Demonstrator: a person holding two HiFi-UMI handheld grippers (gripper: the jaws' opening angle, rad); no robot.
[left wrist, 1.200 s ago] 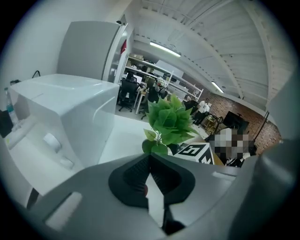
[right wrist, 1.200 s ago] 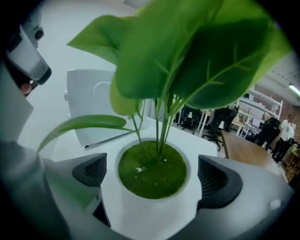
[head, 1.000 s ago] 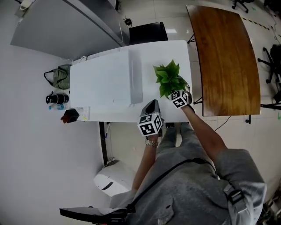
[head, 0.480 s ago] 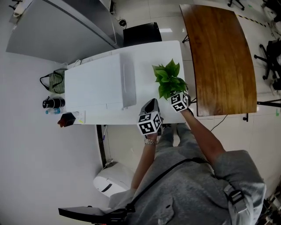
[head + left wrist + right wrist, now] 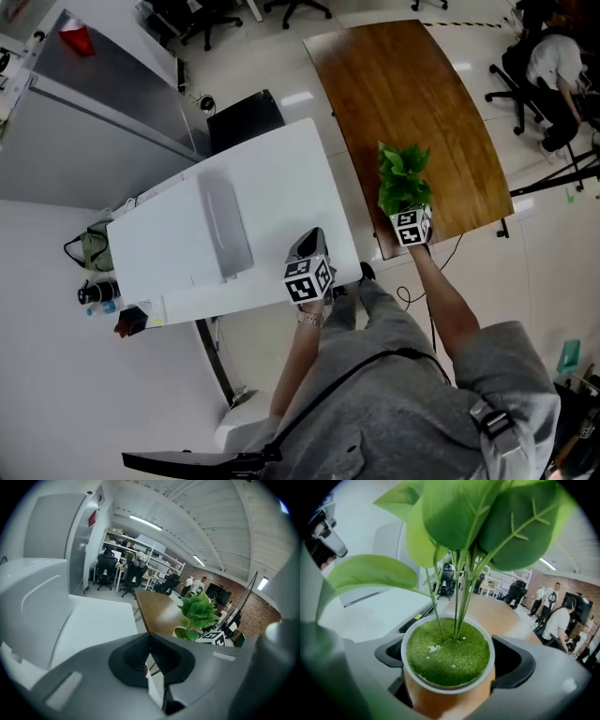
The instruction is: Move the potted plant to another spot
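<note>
While I stand facing the two desks, the brown wooden table [image 5: 412, 94] runs away on my right. The white table [image 5: 281, 178] lies to its left, with a narrow strip of floor between them. On the white table sits a long pale box [image 5: 225, 225], closed, so I cannot tell what it holds. Beside that table's left end are a greenish bag [image 5: 89, 251] and a dark bottle [image 5: 94, 292], their contents hidden too. The potted plant [image 5: 403, 178] is at the near end of the wooden table, upright, well apart from the white table. Whether its base touches the wood I cannot tell. My right tongs [image 5: 450, 659] pinch it, one dark pad on each side of the pot [image 5: 440, 700], an orange-brown cup with a pale rim. My left tongs [image 5: 149, 637] are over the near right corner of the white table, jaws pressed together with nothing between them. Broad green leaves [image 5: 459, 513] spread above the pot. Inside it, a grainy green filling [image 5: 454, 660] reaches almost to the rim. Several thin stems [image 5: 459, 597] rise from its middle, and a few white specks [image 5: 433, 648] lie on the green near them.
</note>
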